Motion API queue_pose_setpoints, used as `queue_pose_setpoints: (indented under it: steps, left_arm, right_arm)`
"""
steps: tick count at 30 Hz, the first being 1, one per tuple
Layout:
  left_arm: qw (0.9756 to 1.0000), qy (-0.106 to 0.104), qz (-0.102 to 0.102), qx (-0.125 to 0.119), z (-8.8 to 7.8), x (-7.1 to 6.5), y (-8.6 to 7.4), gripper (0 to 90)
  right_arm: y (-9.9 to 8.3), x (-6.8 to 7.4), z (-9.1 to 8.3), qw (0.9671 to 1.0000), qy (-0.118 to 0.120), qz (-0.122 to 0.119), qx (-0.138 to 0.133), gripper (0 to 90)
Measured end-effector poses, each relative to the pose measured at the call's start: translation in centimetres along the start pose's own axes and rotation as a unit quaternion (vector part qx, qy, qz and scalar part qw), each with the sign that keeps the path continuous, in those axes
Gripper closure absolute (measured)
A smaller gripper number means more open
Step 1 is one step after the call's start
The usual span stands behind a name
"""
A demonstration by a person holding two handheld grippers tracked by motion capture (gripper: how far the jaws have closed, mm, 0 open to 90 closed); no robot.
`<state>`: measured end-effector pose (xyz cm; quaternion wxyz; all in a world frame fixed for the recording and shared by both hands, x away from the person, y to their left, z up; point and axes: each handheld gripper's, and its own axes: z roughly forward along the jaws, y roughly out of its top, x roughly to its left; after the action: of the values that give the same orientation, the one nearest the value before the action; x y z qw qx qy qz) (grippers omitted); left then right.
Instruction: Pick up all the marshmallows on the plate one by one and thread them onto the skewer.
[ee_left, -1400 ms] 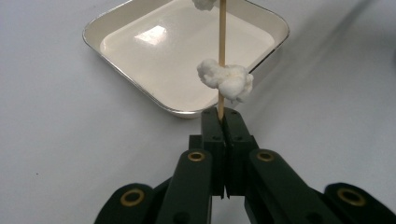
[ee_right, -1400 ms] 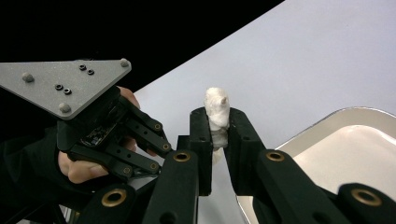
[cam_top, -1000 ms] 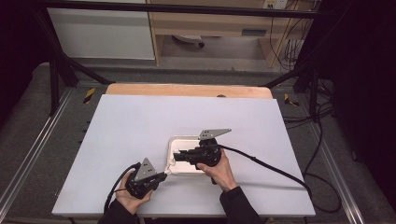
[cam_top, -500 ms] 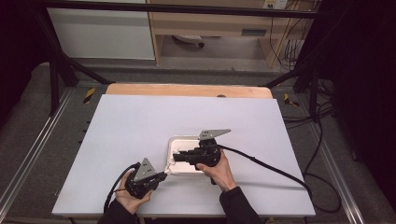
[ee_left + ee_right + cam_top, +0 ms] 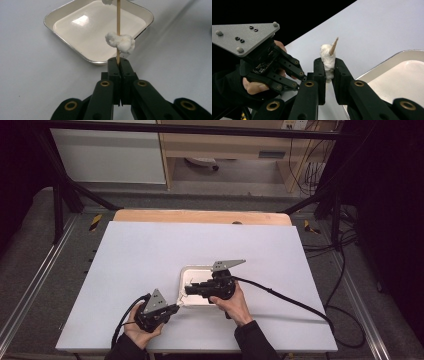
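Left claw (image 5: 119, 63): closed on the lower end of the wooden skewer (image 5: 118, 30), which is held upright.
Right claw (image 5: 328, 68): clamped on the upper white lump (image 5: 327, 58), near the skewer's pointed tip.
Lower white lump (image 5: 120, 42): threaded on the skewer, just above the left claw.
Tray (image 5: 184, 275): set on the white counter (image 5: 150, 250), beneath and beside the skewer.
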<state>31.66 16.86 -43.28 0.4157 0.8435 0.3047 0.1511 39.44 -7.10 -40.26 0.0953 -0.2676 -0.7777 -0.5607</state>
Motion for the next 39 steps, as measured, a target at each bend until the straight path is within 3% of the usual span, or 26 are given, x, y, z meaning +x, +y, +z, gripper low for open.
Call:
queue_pose_setpoints:
  steps: [6,8,11,13,16,22,25,32,39]
  left_arm:
    - [0.9997,-0.012,-0.015,-0.017,-0.1,0.3,0.1,89.1]
    - [0.9996,-0.013,-0.014,-0.02,-0.2,0.3,0.1,89.1]
    - [0.9996,-0.01,-0.017,-0.022,-0.2,0.3,0.1,89.1]
    - [0.9995,-0.007,-0.017,-0.024,0.0,0.6,0.1,89.1]
    - [0.9984,-0.021,-0.044,-0.028,0.0,1.2,-0.1,89.1]
    - [0.9981,-0.013,-0.048,-0.034,-0.5,1.2,0.0,89.1]
    - [0.9979,-0.017,-0.052,-0.034,-0.5,1.2,0.1,89.1]
    - [0.997,-0.022,-0.066,-0.034,-0.8,1.2,0.6,88.9]
    - [0.9969,-0.015,-0.074,-0.023,-1.2,1.7,1.8,88.8]
  right_arm:
    - [0.3,0.2,-0.3,0.9999,-0.013,-0.006,-0.009,76.7]
    - [0.4,0.3,-0.5,0.9993,-0.03,-0.012,-0.017,60.9]
    - [0.4,0.4,-0.7,0.9981,-0.052,-0.026,-0.023,48.5]
    - [0.4,0.5,-0.9,0.9976,-0.055,-0.032,-0.026,46.2]
    - [0.3,0.5,-1.4,0.9975,-0.048,-0.03,-0.042,37.3]
    - [-0.5,-0.2,-2.3,0.9952,-0.083,-0.042,-0.031,17.3]
    - [-1.0,-0.8,-2.8,0.9924,-0.108,-0.055,-0.025,10.9]
    - [-2.1,-2.0,-4.4,0.9873,-0.151,-0.047,0.015,4.0]
    - [-3.7,-3.0,-6.8,0.9785,-0.2,-0.035,0.034,1.2]
